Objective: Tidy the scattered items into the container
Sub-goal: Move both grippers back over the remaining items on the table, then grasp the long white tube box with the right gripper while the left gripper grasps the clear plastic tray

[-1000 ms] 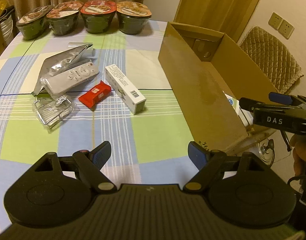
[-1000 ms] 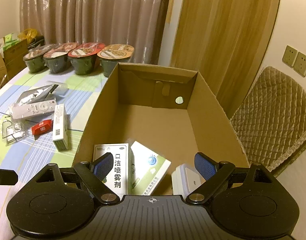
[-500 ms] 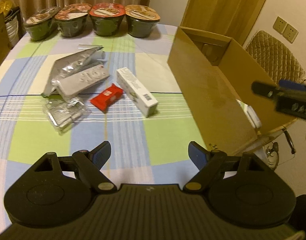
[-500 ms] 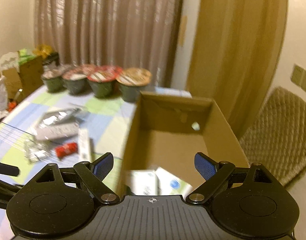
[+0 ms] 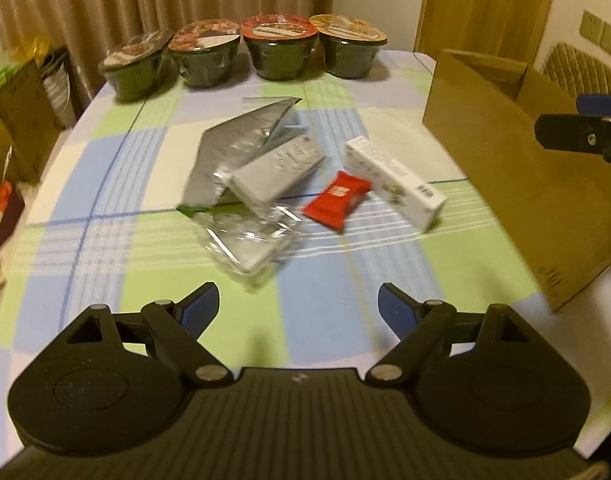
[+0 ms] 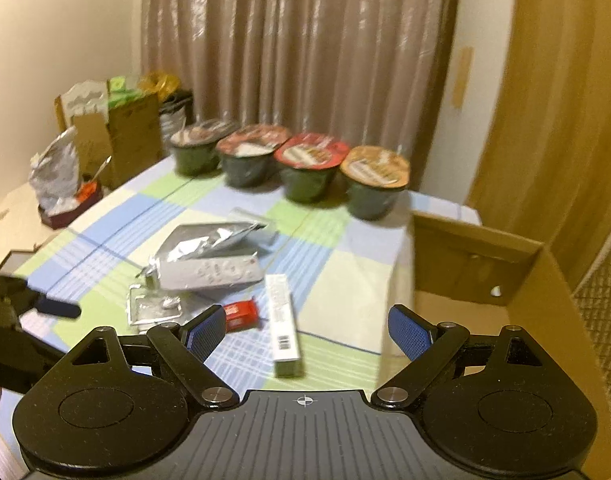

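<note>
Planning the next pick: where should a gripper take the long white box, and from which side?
Grip the long white box across its narrow width near mid-length, coming from above. It lies flat, its long sides look clear, and the red packet only nears one end.

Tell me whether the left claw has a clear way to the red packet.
Probably yes. The left claw is open and empty, and the red packet lies flat ahead of it with only bare tablecloth between; the long white box sits close beside it.

Dim warm indoor light. Motion blur throughout both views. Glare on foil pouch (image 5: 241, 148). Fisheye bends the edges; corners vignette black.
</note>
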